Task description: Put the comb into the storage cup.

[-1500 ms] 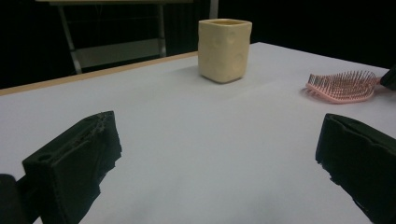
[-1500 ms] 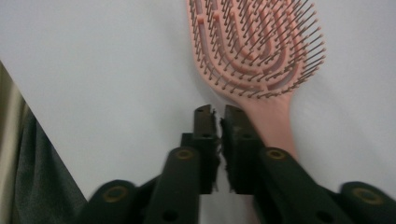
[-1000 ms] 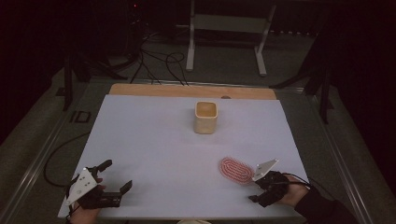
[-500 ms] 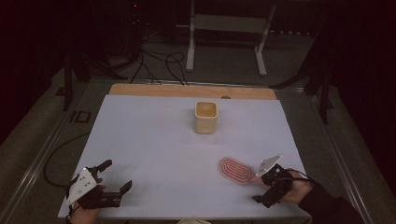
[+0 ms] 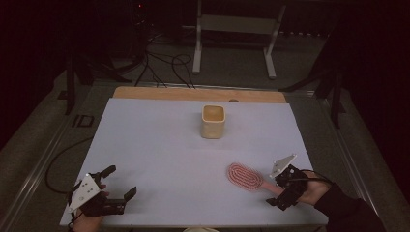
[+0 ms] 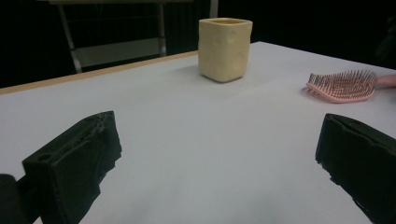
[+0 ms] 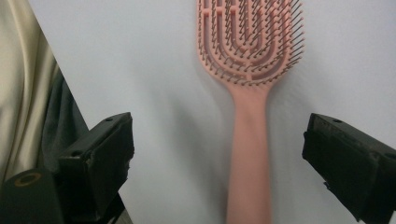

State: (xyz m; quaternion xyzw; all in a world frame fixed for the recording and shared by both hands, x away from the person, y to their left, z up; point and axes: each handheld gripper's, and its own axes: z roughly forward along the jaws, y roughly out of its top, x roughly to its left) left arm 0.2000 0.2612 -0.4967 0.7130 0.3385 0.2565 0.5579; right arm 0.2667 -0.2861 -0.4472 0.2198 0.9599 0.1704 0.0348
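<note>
The right tongs [image 5: 281, 189] stand wide apart, having just been opening, and their black jaws straddle the handle of the pink hairbrush [image 5: 245, 176] without touching it. In the right gripper view the handle runs up the middle of the gap between the two jaws, with clear white surface on either side, and the bristled head [image 7: 251, 39] lies beyond, bristles up. The brush rests flat on the counter [image 5: 159, 145], its head pointing away from the right hand and towards the middle of the counter, in the near right part of the white surface.

The left tongs [image 5: 112, 186] are also apart, with nothing between them; they sit low at the near left corner of the counter, well apart from the brush. In the left gripper view the two jaws frame bare white surface.

Farther back, near the middle of the counter, stands a cream, square-mouthed cup [image 5: 212, 121], upright and well apart from both tongs and from the brush. Along the far edge of the counter a wooden strip [image 5: 193, 94] shows, with a dark floor, cables and a metal stand behind it
</note>
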